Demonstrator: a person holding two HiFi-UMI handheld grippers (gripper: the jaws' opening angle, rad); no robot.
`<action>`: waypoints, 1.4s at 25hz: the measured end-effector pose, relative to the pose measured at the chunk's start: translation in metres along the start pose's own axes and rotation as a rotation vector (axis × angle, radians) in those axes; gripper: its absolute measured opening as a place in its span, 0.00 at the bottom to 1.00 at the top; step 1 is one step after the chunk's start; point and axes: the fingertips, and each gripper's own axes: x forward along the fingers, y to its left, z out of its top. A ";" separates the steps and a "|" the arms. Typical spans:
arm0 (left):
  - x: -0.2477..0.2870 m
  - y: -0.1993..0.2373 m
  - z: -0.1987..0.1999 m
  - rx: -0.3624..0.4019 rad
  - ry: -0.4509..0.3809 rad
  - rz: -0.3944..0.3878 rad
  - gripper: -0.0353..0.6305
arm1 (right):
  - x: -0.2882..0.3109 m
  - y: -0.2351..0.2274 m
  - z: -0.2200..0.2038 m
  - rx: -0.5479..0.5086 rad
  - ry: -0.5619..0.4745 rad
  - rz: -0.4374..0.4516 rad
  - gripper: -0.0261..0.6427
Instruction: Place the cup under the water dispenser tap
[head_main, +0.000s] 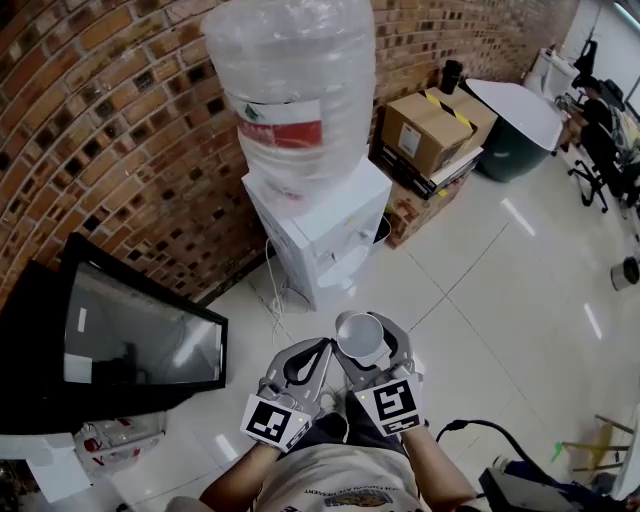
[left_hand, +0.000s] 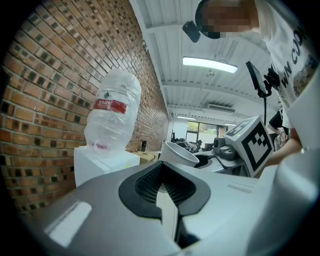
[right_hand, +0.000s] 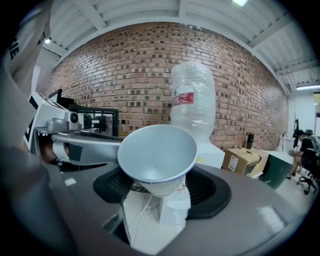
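A white water dispenser (head_main: 322, 228) with a big clear bottle (head_main: 295, 90) on top stands against the brick wall. It also shows in the left gripper view (left_hand: 102, 162) and the right gripper view (right_hand: 212, 156). My right gripper (head_main: 368, 326) (right_hand: 162, 175) is shut on a white paper cup (head_main: 358, 336) (right_hand: 157, 155), held upright a short way in front of the dispenser. Beside it on the left, my left gripper (head_main: 318, 350) (left_hand: 162, 172) is shut with nothing between its pads. The cup (left_hand: 177, 154) shows past its jaws. I cannot make out the taps clearly.
A black monitor (head_main: 140, 345) leans on the floor at the left. Right of the dispenser stand cardboard boxes (head_main: 430, 130), then a round white table (head_main: 520, 110) and office chairs (head_main: 600, 160). A cable lies on the white tiled floor (head_main: 480, 290) at the dispenser's base.
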 end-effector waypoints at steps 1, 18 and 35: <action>0.004 0.003 -0.004 -0.002 0.003 0.000 0.06 | 0.005 -0.003 -0.003 0.000 0.002 0.001 0.52; 0.072 0.070 -0.090 -0.023 -0.008 0.084 0.06 | 0.116 -0.051 -0.106 0.030 0.045 -0.004 0.52; 0.106 0.117 -0.209 -0.077 0.029 0.112 0.06 | 0.242 -0.075 -0.252 0.058 0.122 0.048 0.52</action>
